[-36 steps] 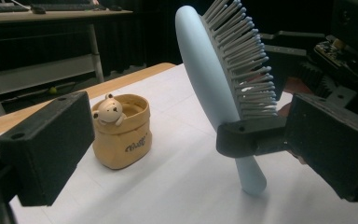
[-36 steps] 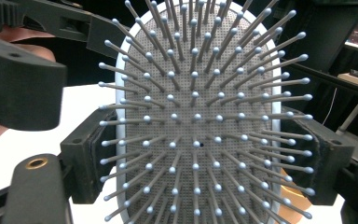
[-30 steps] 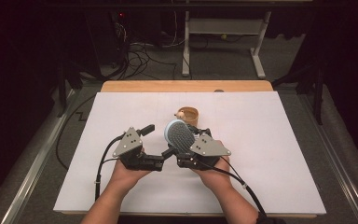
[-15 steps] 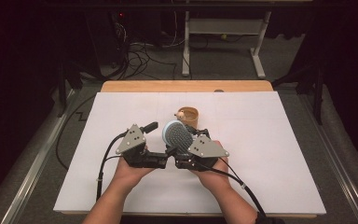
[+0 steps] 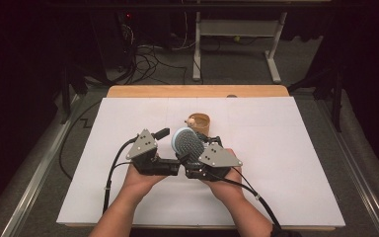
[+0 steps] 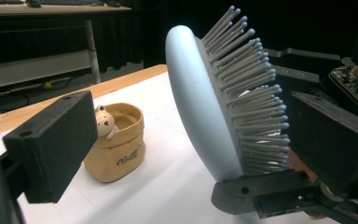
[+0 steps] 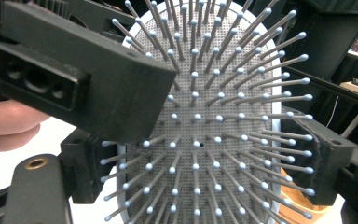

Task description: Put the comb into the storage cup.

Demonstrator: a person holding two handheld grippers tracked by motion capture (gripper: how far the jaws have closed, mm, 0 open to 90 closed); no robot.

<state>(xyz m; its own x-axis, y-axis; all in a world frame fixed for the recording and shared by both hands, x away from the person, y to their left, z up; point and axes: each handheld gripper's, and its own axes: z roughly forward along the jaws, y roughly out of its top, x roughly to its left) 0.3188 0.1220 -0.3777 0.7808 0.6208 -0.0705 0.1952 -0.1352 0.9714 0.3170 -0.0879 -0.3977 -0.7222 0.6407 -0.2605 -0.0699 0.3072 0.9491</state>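
Between the open left claw [image 6: 186,154] jaws: hairbrush [image 6: 223,93] head, upright, bristles facing its right jaw. Right claw [image 5: 193,159] grips the brush's lower end.

The high view looks down the table [image 5: 286,163]; both gripper views sit close, sharing the hairbrush [image 6: 223,93].

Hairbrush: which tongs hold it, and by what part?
The right tongs clamp the hairbrush across the sides of its head; the left tongs' jaws straddle the head, open.
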